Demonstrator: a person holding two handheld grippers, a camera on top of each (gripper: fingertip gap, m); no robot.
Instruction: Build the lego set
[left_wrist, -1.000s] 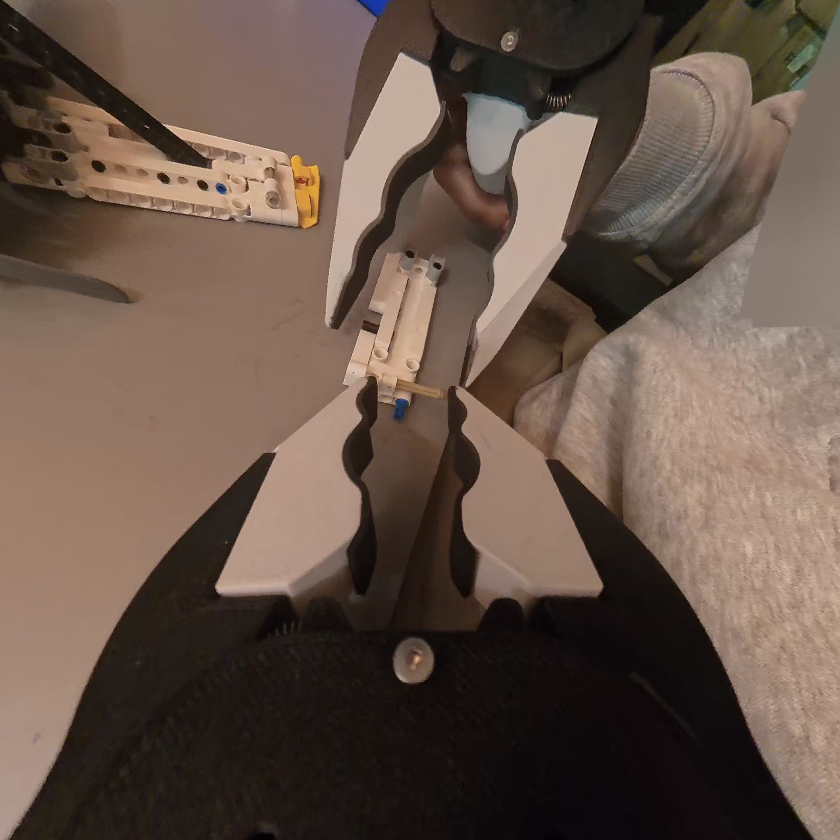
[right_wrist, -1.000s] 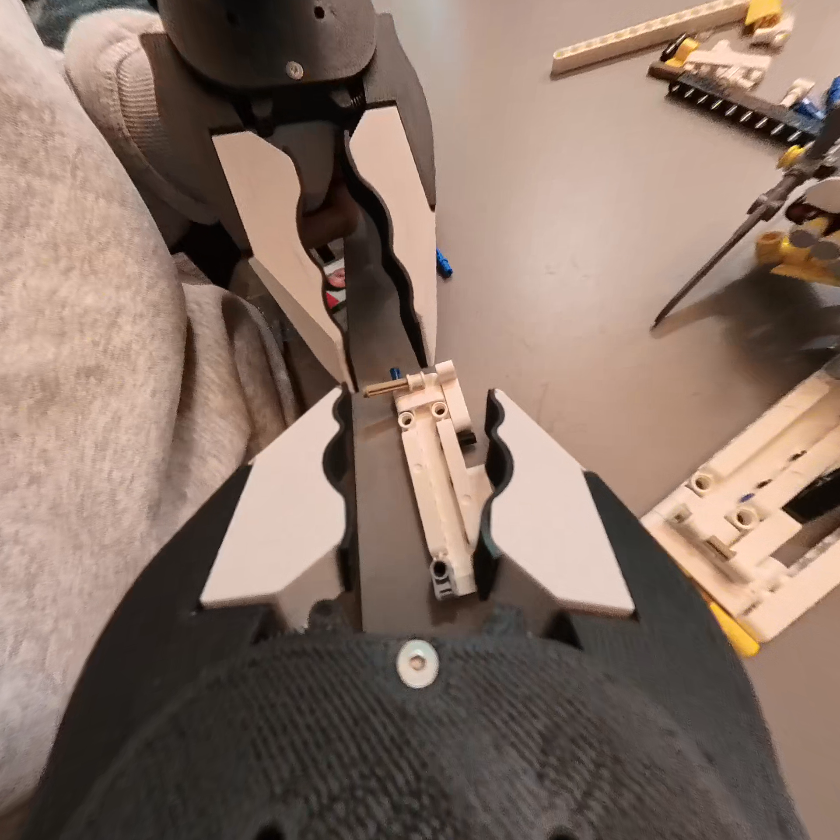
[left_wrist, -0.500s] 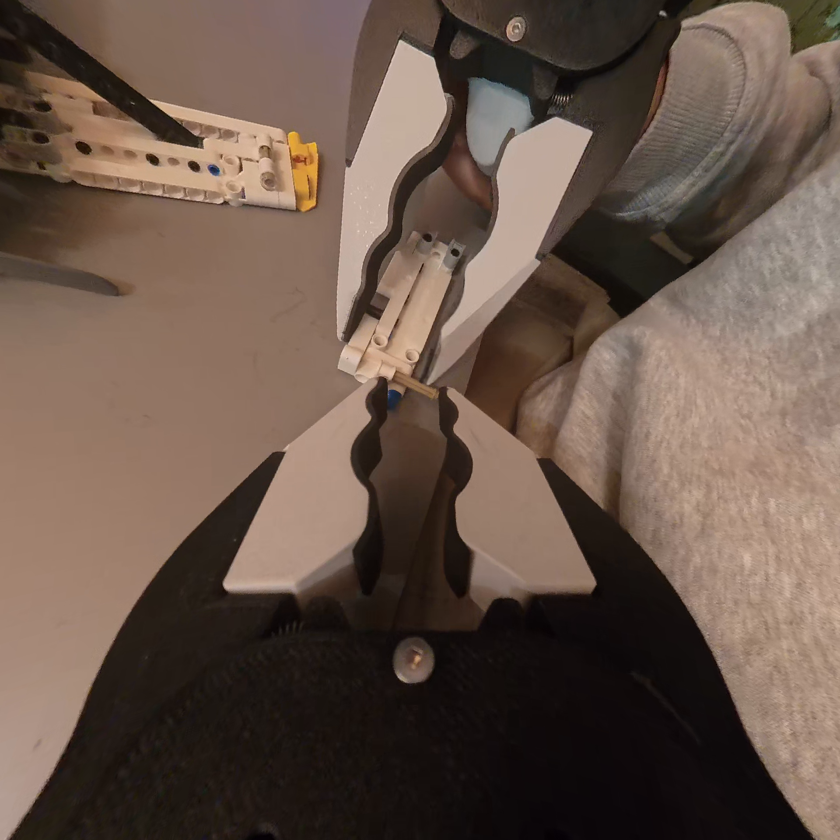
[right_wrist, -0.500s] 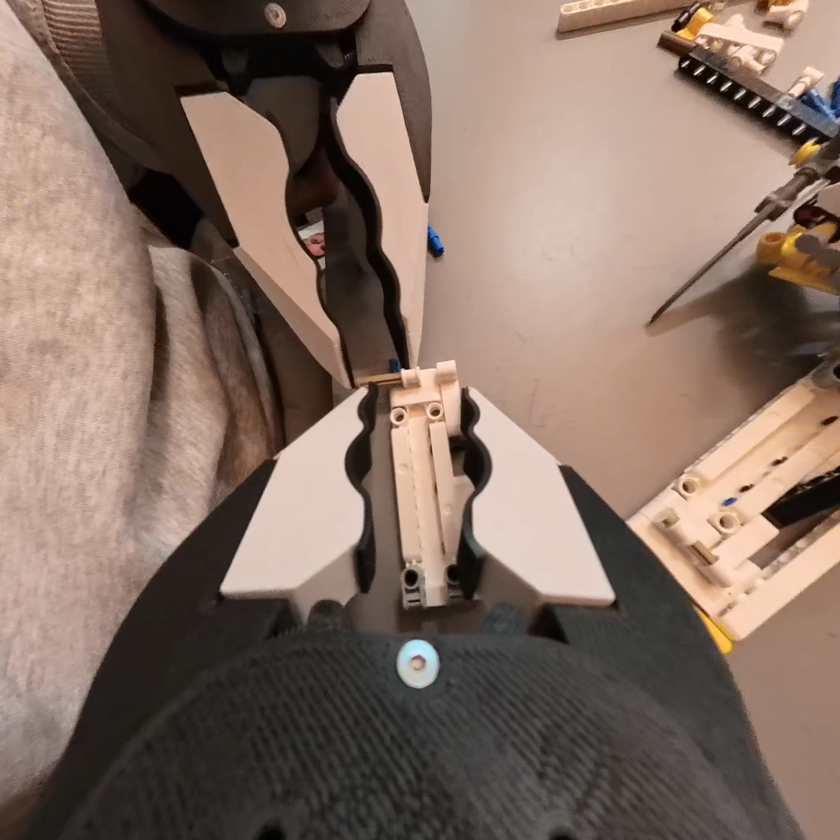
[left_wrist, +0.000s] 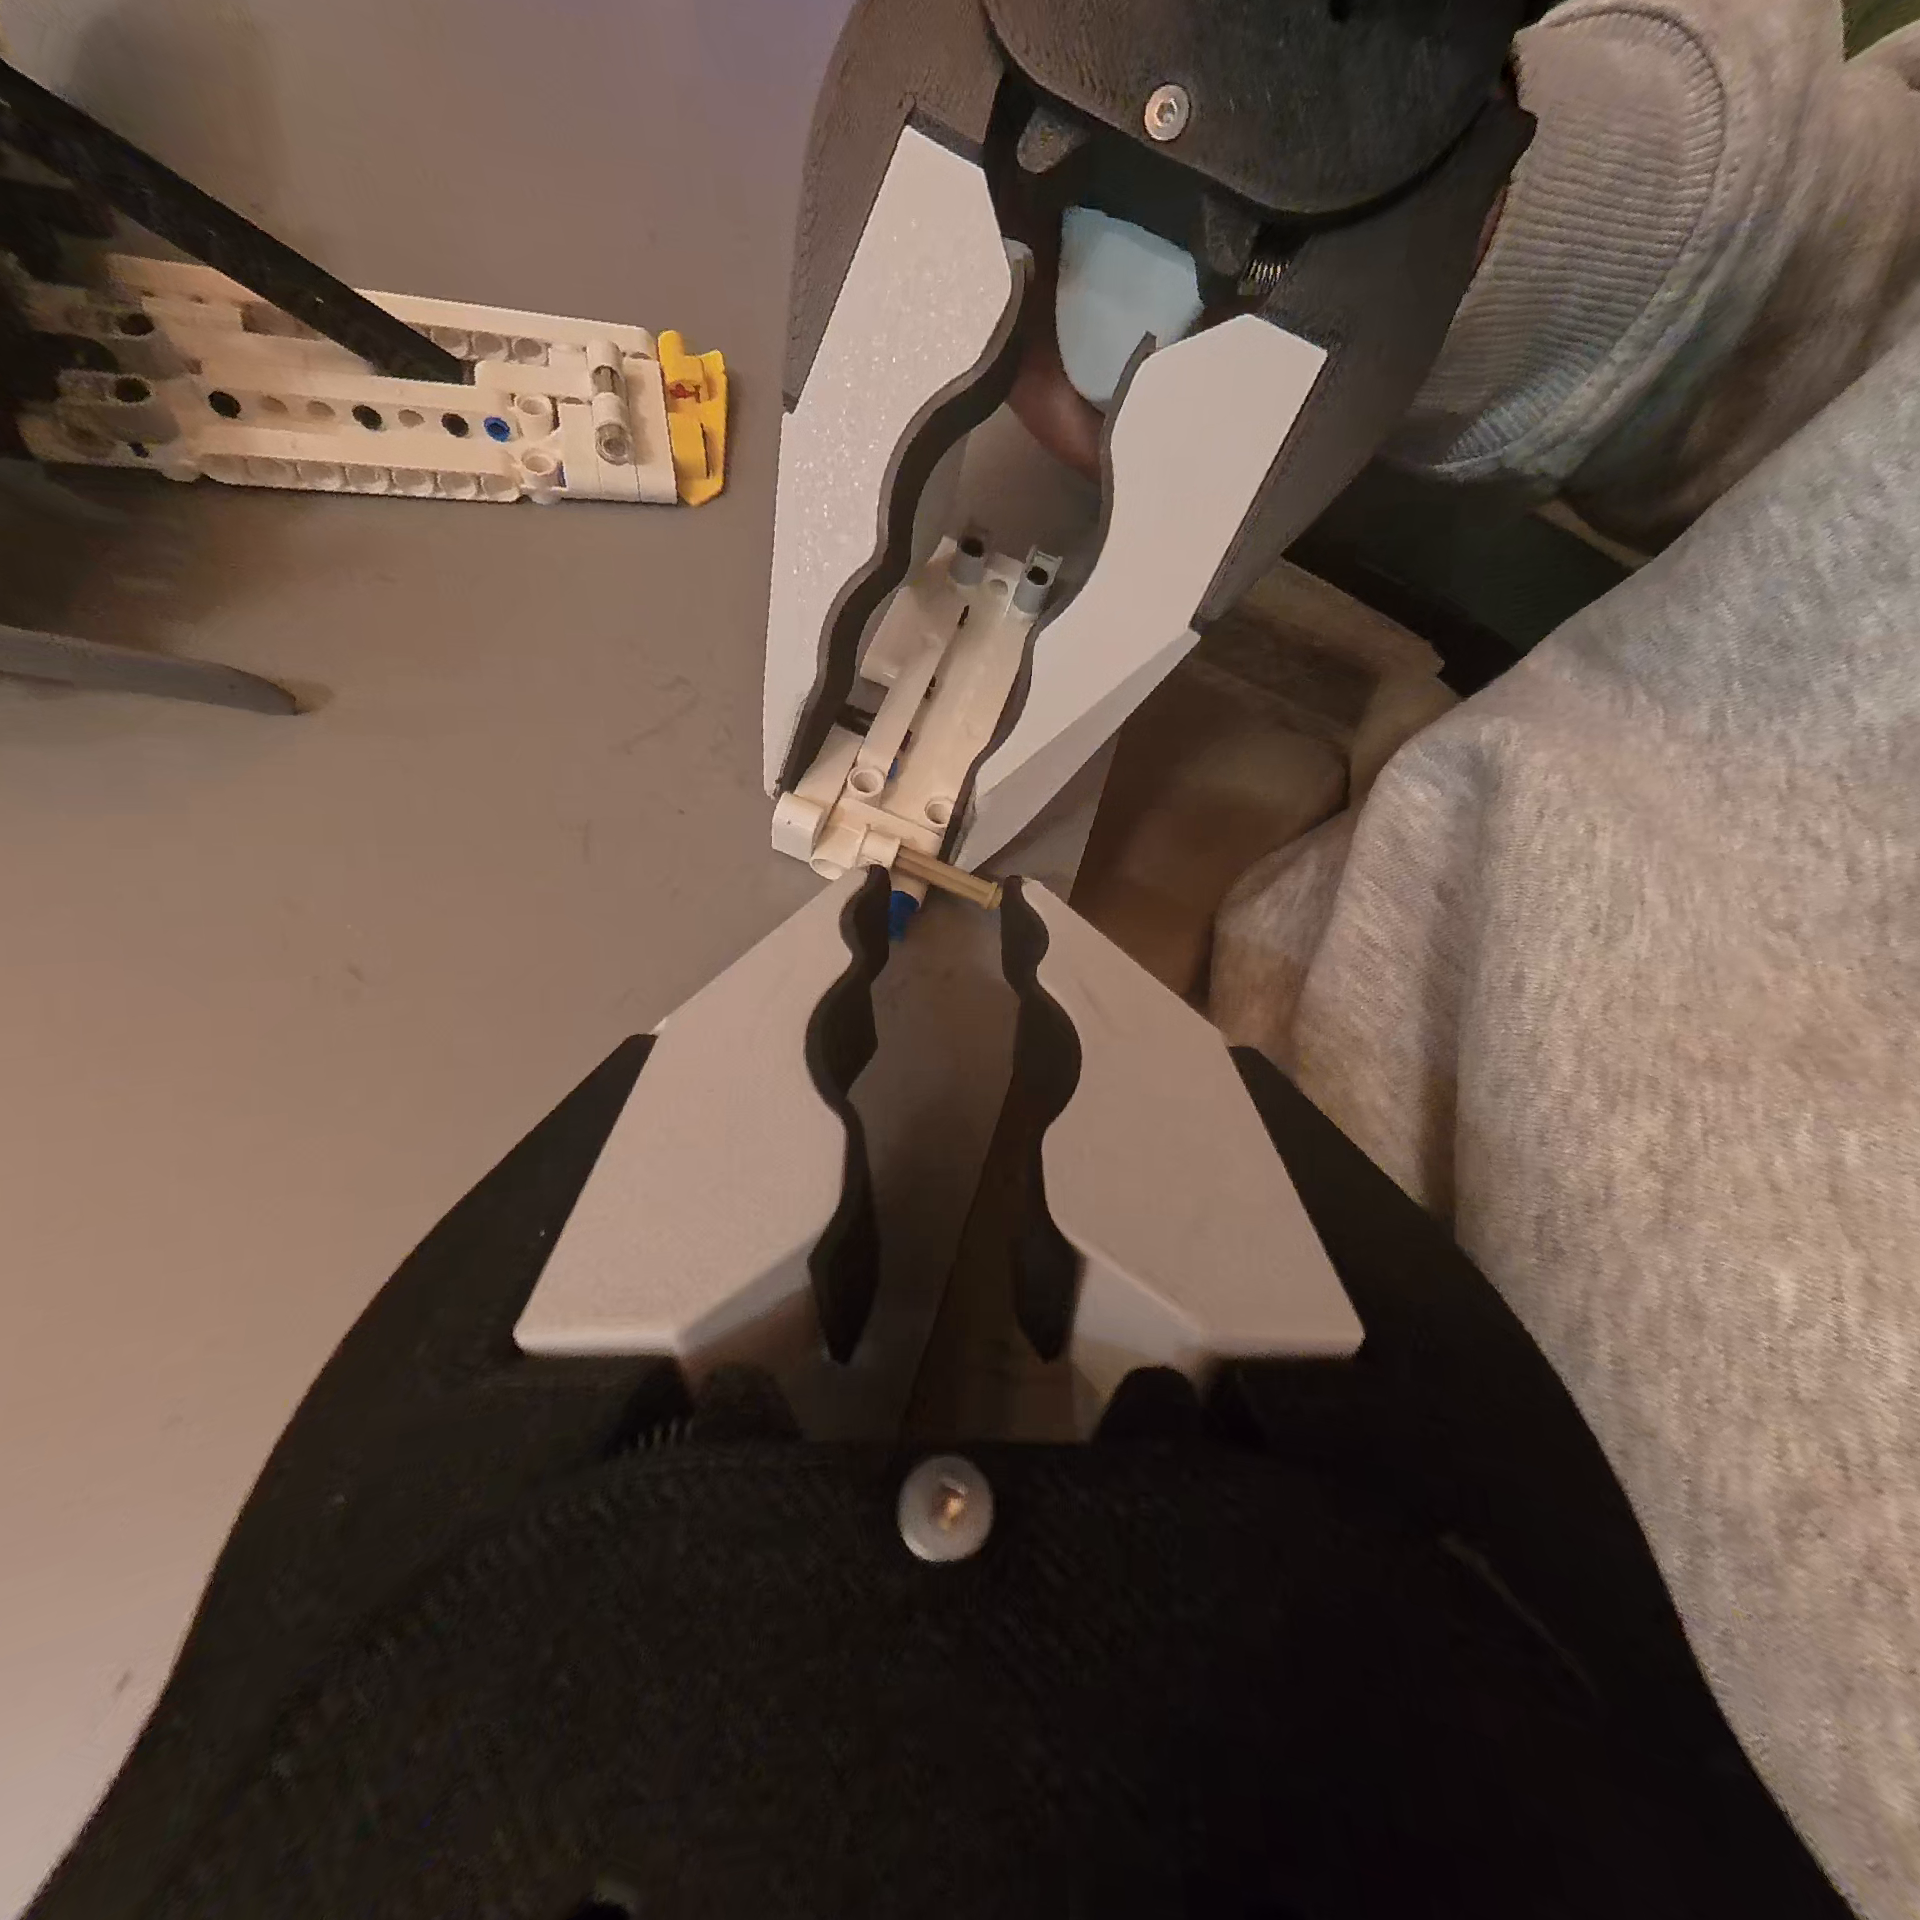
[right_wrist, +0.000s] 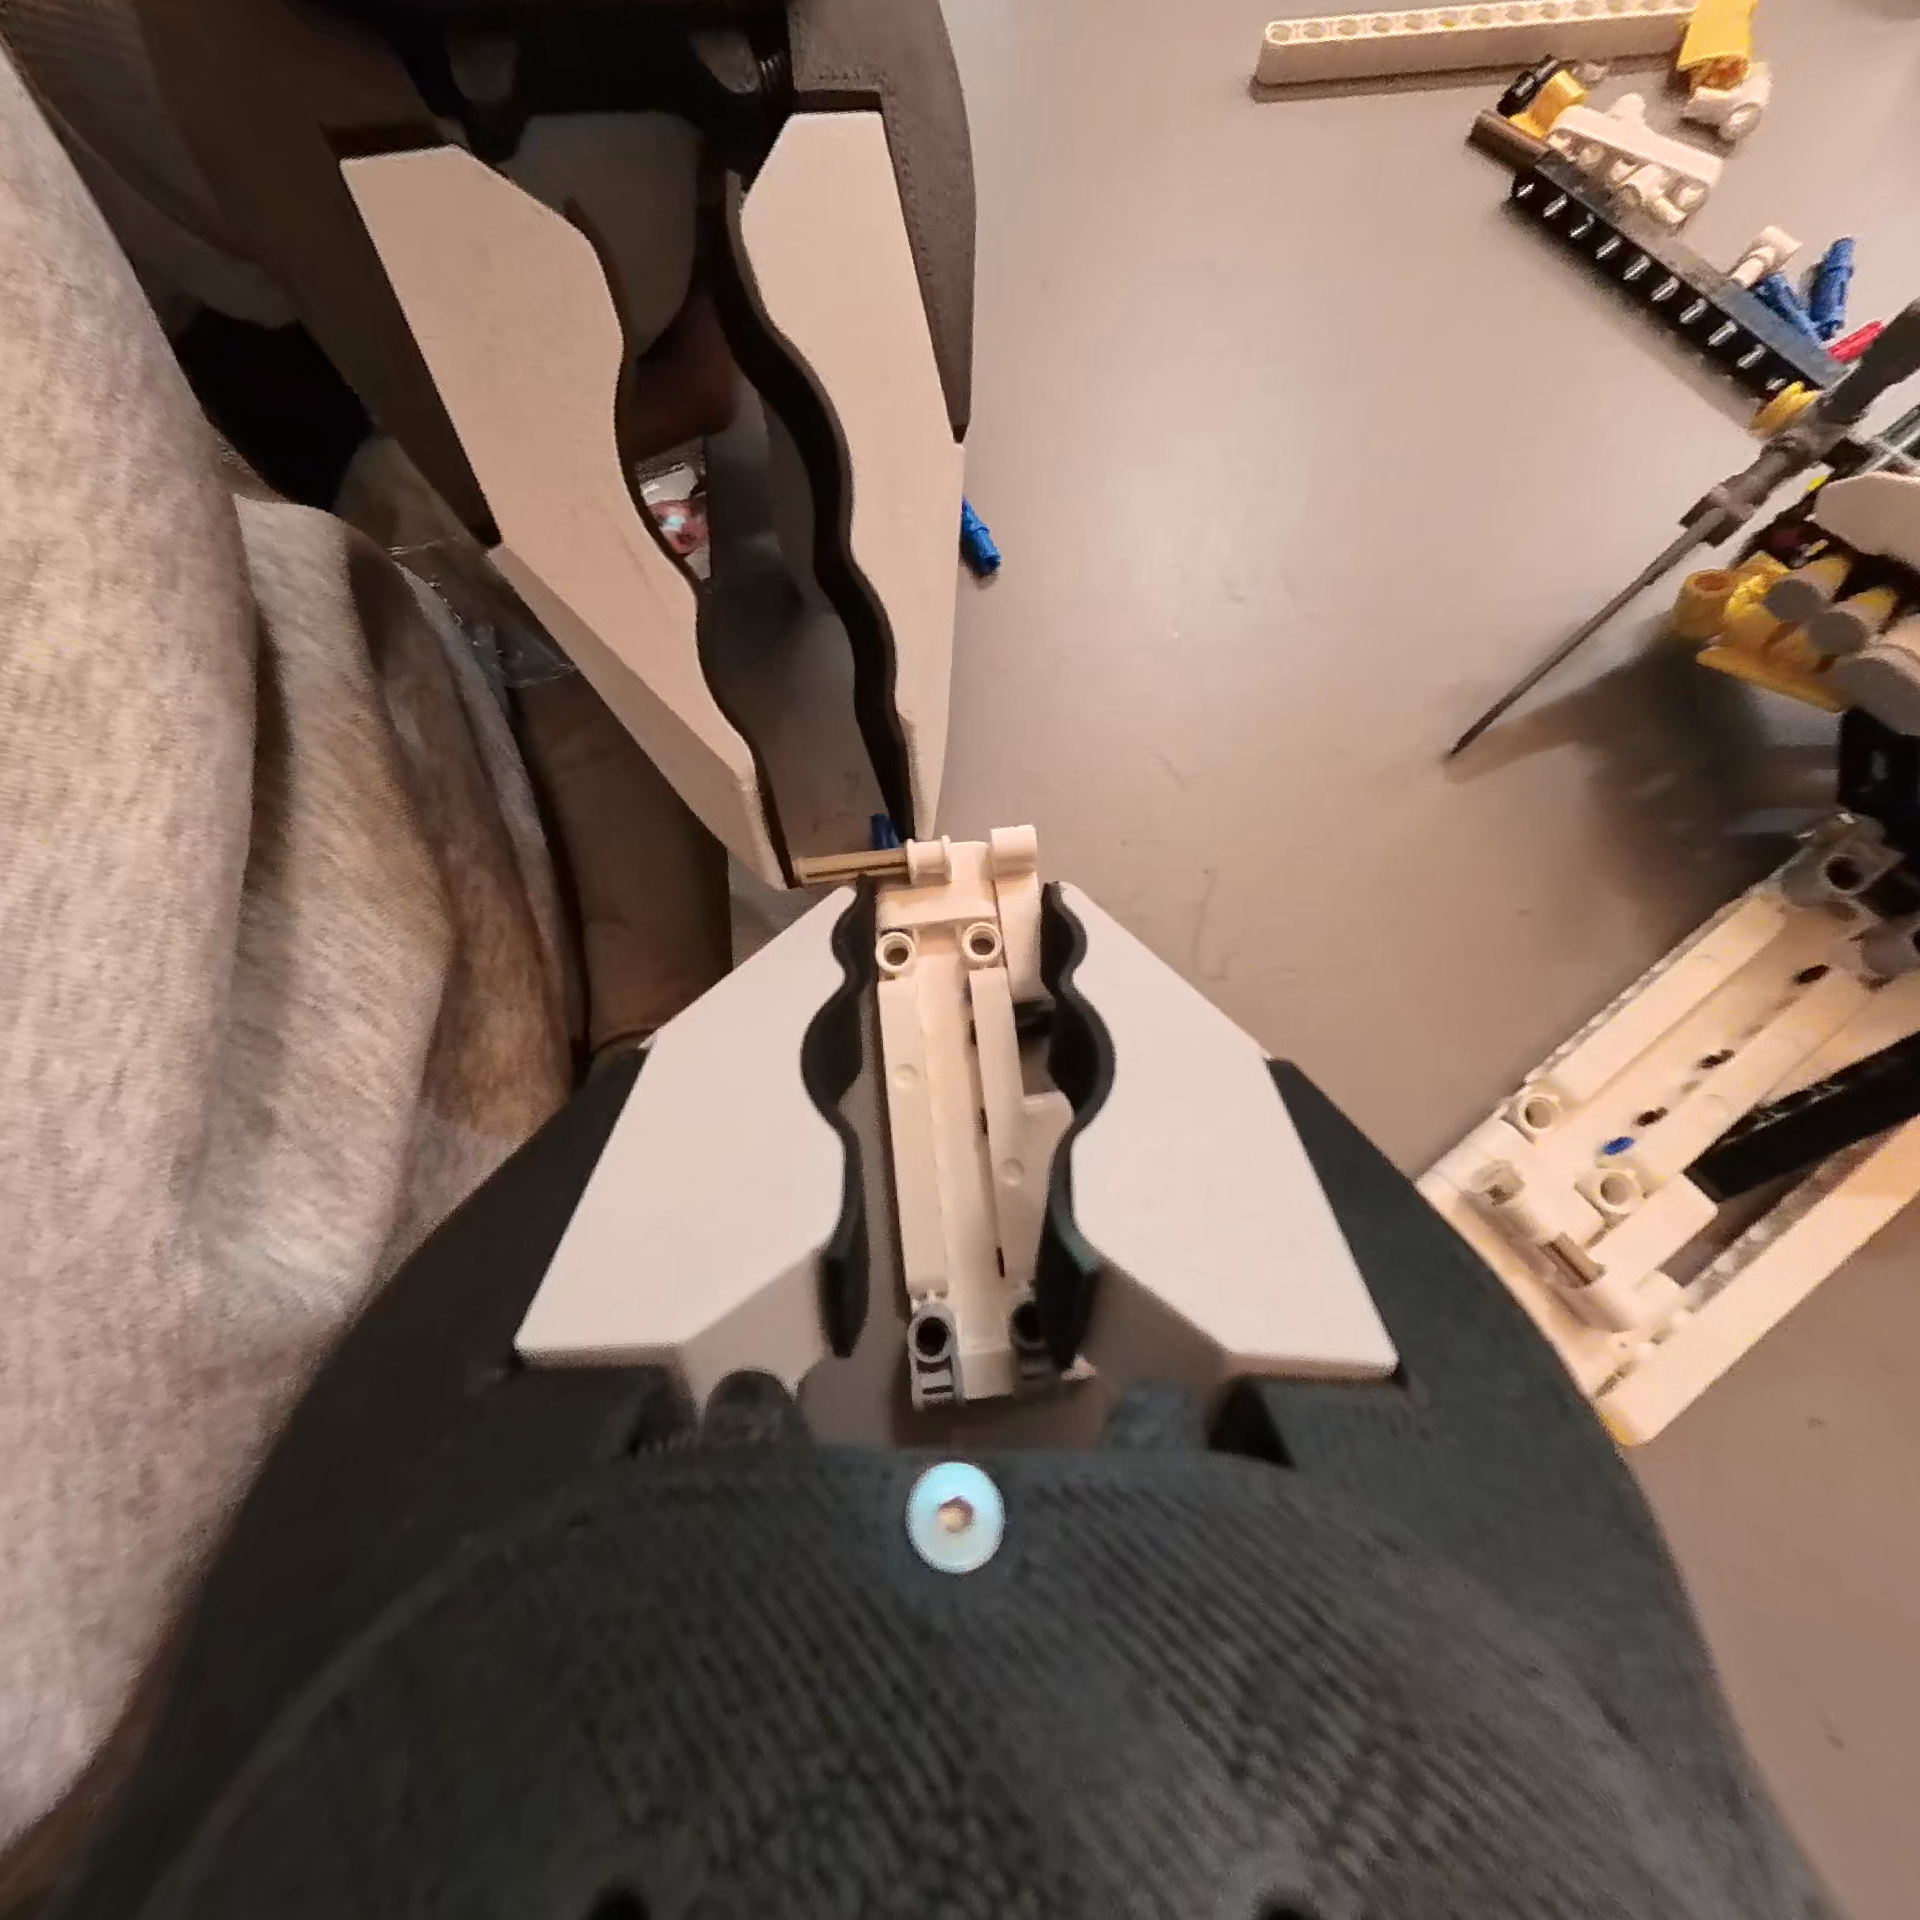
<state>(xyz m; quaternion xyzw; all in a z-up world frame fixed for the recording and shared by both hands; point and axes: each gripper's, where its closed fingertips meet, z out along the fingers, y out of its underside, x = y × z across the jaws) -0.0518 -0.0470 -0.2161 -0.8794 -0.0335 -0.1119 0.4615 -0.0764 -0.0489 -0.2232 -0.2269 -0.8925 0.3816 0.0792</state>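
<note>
1. Right tongs (right_wrist: 954, 899): closed on white assembly (right_wrist: 951, 1091), gripped along both long sides.
2. Left tongs (left_wrist: 935, 899): narrow gap, tips at the far end of the white assembly, one either side of tan pin (left_wrist: 951, 883). Clamping force on the pin: cannot tell.
3. Long axis of the white assembly: parallel to the right fingers, grey-ended butt toward the right camera, far end just beyond the fingertips.
4. Tan pin: projecting sideways from the far end of the white assembly, at right angles to that axis, free end touching or almost touching one left fingertip. Blue pin (left_wrist: 902, 914) just beside the other fingertip, under the same far end.
5. Nearer tool for the pin: left. Judged next move: squeeze along the pin axis to seat it; keep the pin square to its hole to avoid jamming.
6. Surface: plain grey table (right_wrist: 1195, 520) below the white assembly, which is held clear of it.
7. Room: large white frame (right_wrist: 1662, 1195) to one side of the white assembly, loose parts (right_wrist: 1662, 239) farther beyond, grey clothing (left_wrist: 1558, 935) close on the opposite side.
</note>
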